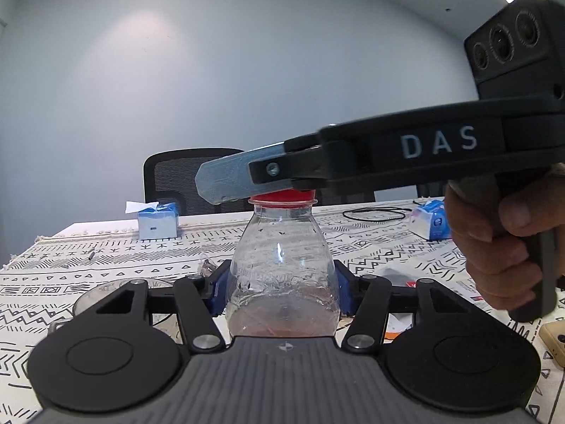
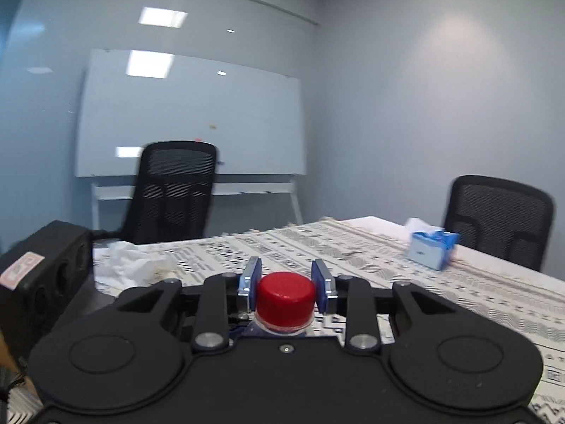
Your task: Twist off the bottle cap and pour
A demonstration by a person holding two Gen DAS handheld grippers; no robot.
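A clear plastic bottle [image 1: 282,247] stands upright on the patterned tablecloth [image 1: 106,258], with what looks like reddish liquid low inside. My left gripper [image 1: 280,282] is shut on its body, one blue pad on each side. The red cap [image 1: 282,196] sits on the neck. My right gripper [image 1: 247,183] comes in from the right over the bottle's top, held by a person's hand [image 1: 494,247]. In the right wrist view the right gripper [image 2: 286,279] is shut on the red cap [image 2: 285,295], its blue pads [image 2: 252,282] against both sides.
A blue tissue box [image 1: 157,222] stands at the back left and a tissue pack [image 1: 432,219] at the right beside a black cable [image 1: 374,213]. A round clear dish [image 1: 99,293] lies left of the bottle. Crumpled paper [image 2: 134,261] and black chairs [image 2: 176,190] lie beyond.
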